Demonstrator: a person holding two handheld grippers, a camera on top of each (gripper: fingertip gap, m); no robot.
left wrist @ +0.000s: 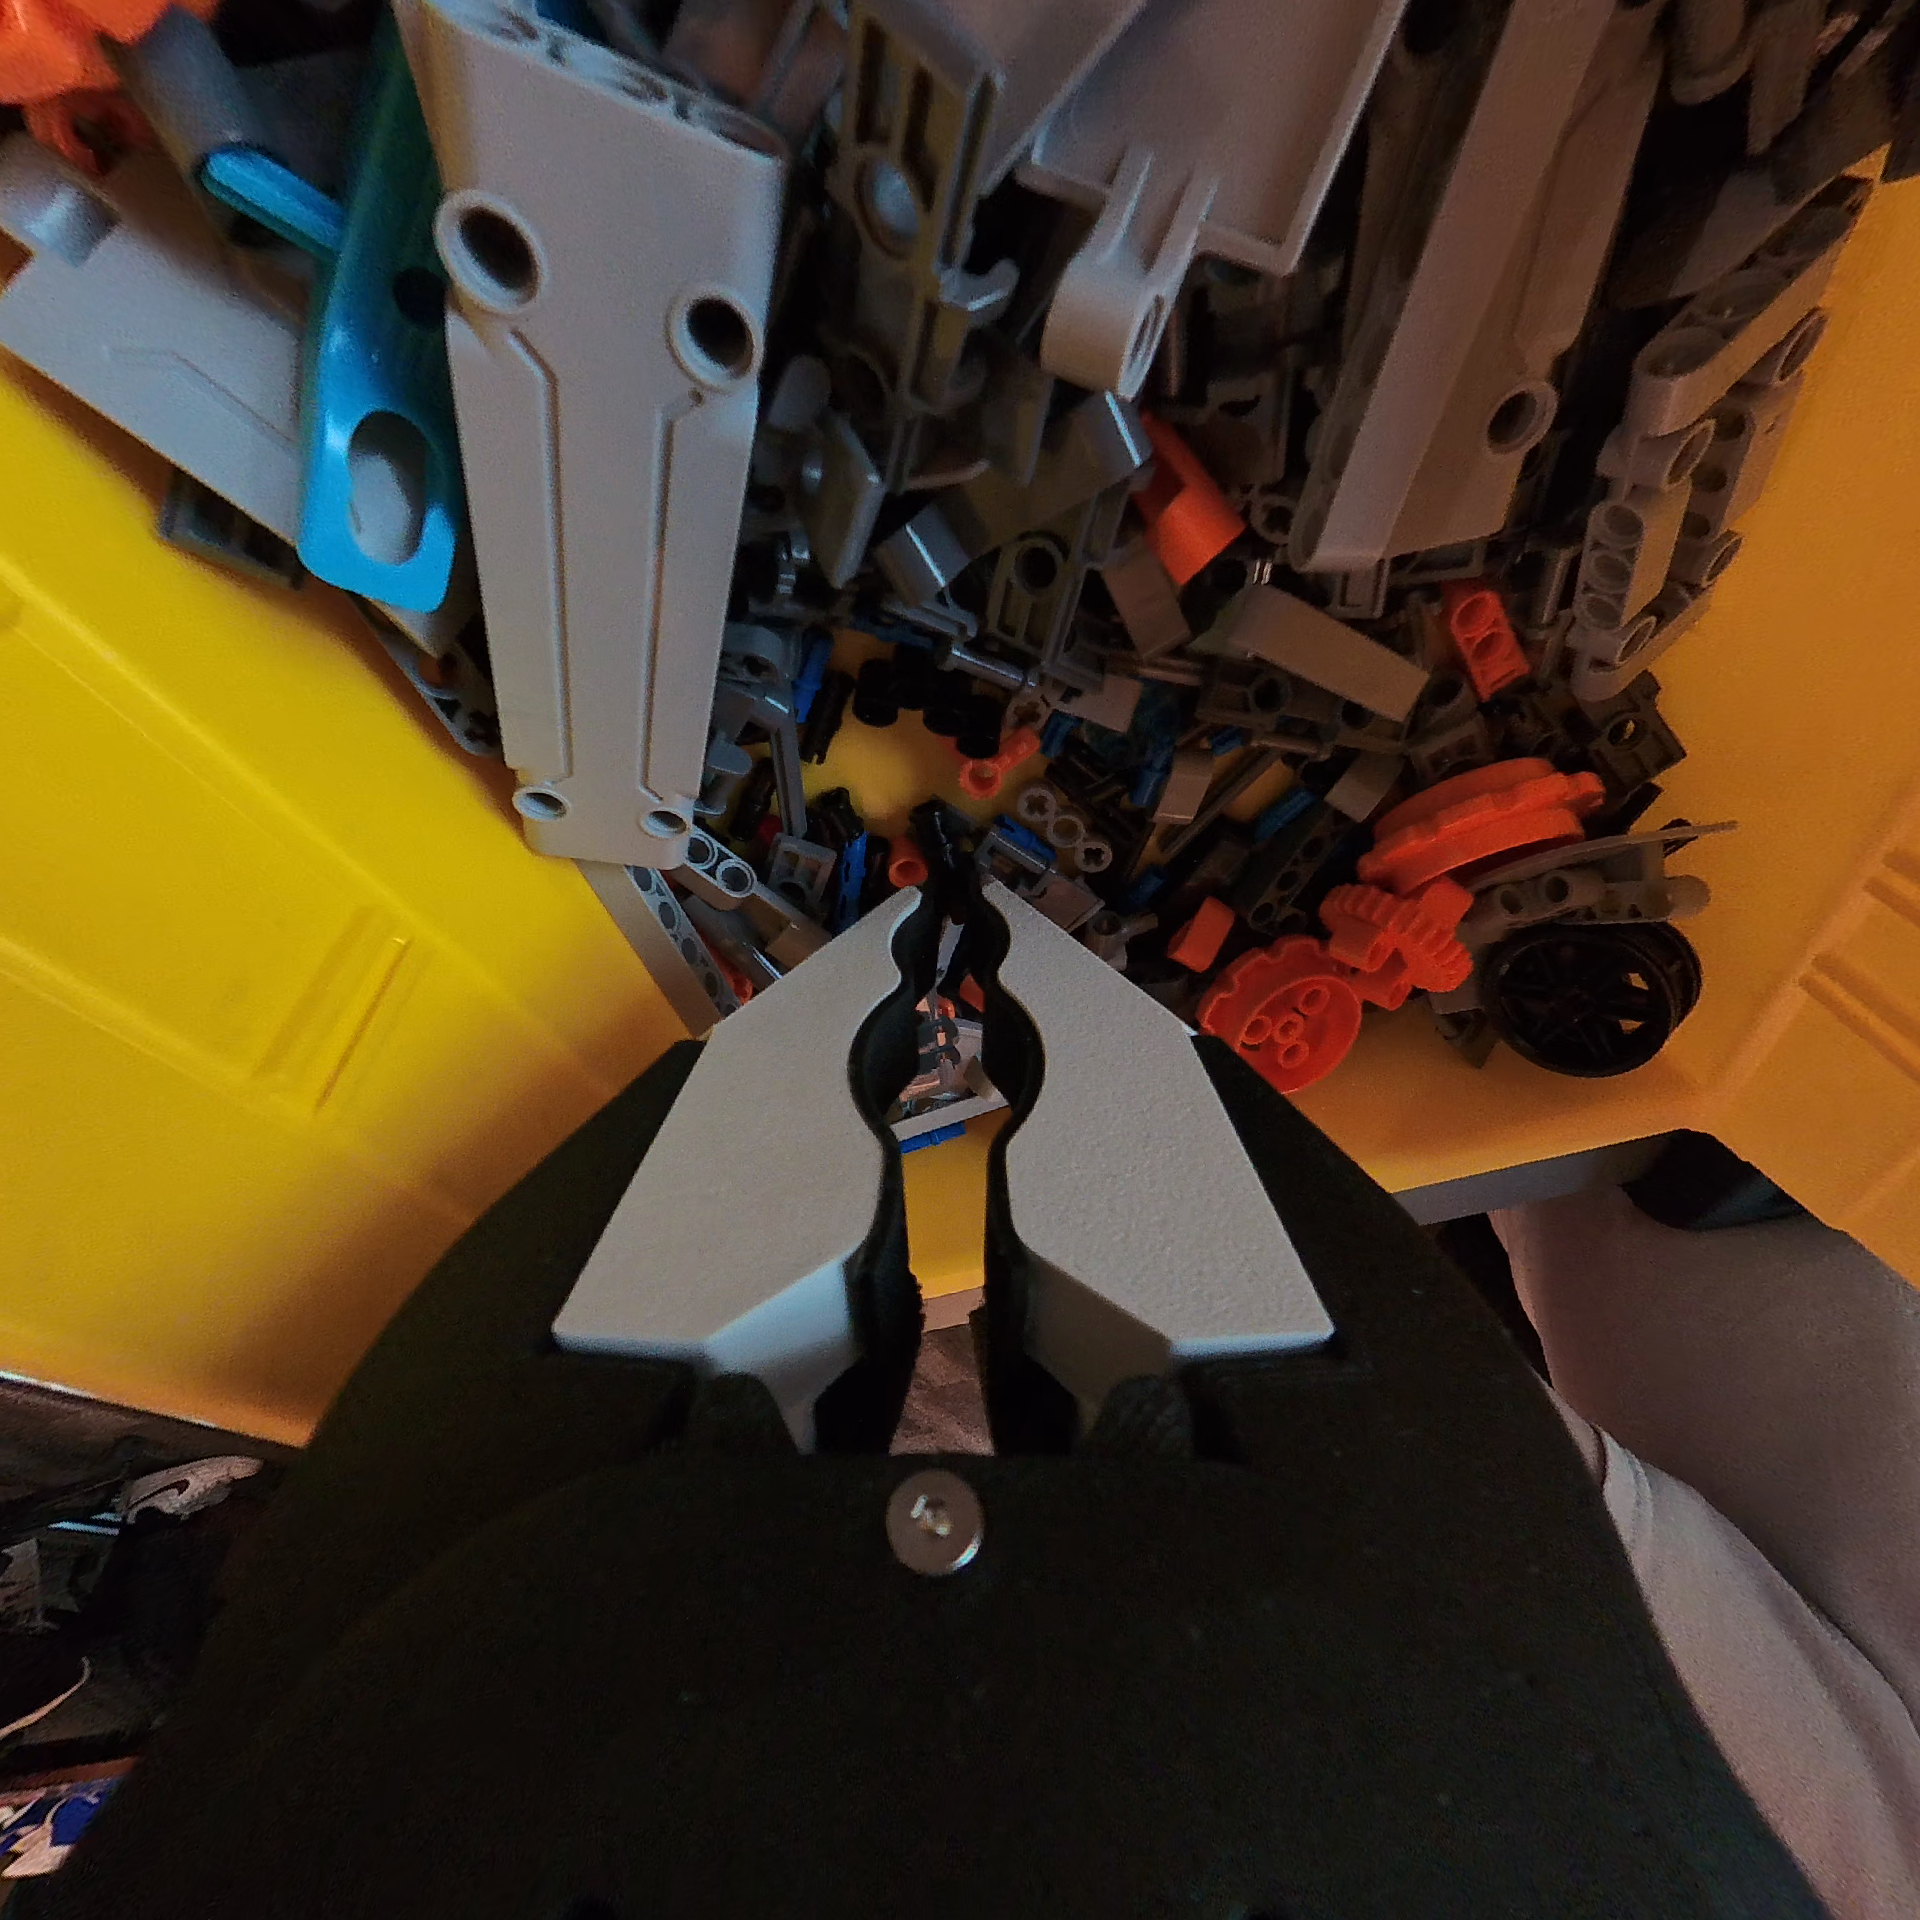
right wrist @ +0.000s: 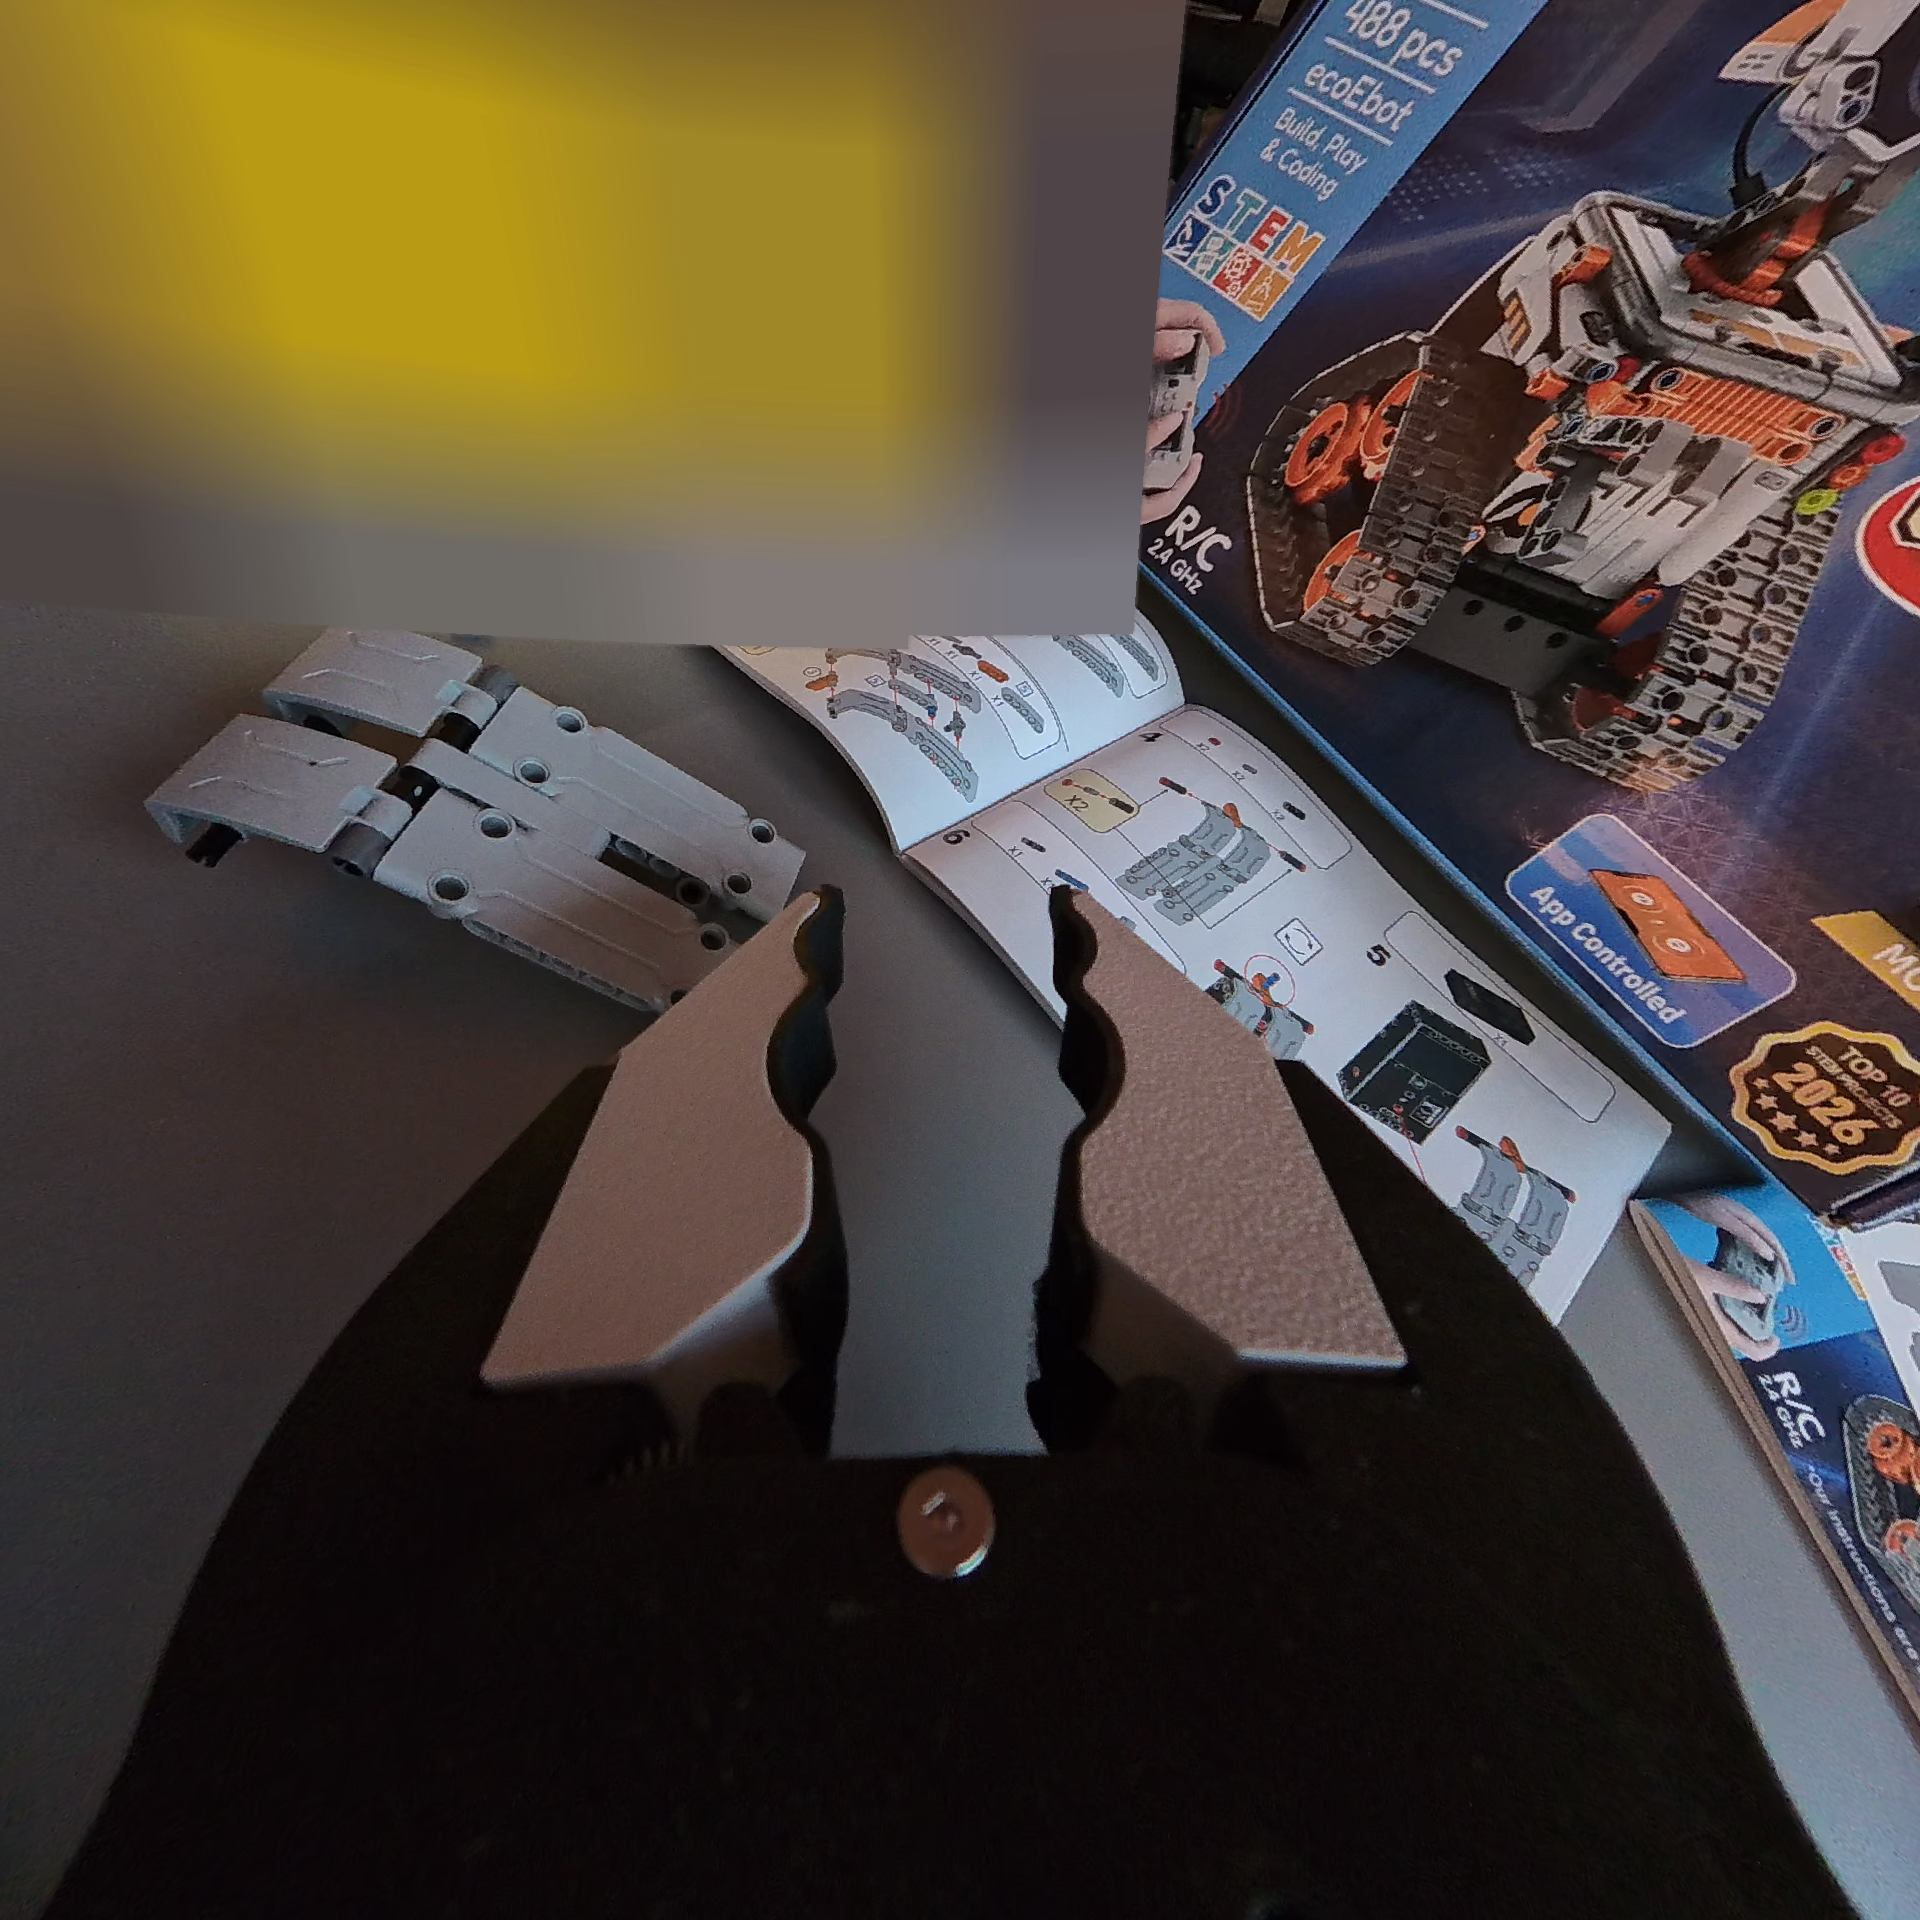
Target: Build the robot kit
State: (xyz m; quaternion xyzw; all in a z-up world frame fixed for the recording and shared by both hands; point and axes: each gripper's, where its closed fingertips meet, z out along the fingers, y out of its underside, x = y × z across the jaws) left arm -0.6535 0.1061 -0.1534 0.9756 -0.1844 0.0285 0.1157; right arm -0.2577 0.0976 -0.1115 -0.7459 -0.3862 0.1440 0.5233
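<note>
Up close, the left gripper (left wrist: 948,883) has its tips pinched together on a small black pin (left wrist: 940,844), which sticks out just past them above the heap of loose building-toy parts (left wrist: 1091,644) inside a yellow bin (left wrist: 260,883). Directly behind the pin lie more black and blue connectors on a bare yellow patch of the bin floor. To its left a long light-grey panel (left wrist: 603,499) leans over the pile, with a teal curved piece (left wrist: 379,416) beside it; to its right sit orange gears (left wrist: 1382,935) and a black wheel (left wrist: 1590,982).

The right gripper (right wrist: 940,920) hangs with its jaws apart and nothing between them, just above the grey counter (right wrist: 208,1195). Near its left finger rests a grey panel assembly (right wrist: 499,821) of hinged pieces. Just beyond its right finger an open instruction booklet (right wrist: 1247,935) lies flat, and past that stands the kit's printed box (right wrist: 1558,520) showing a tracked robot.
</note>
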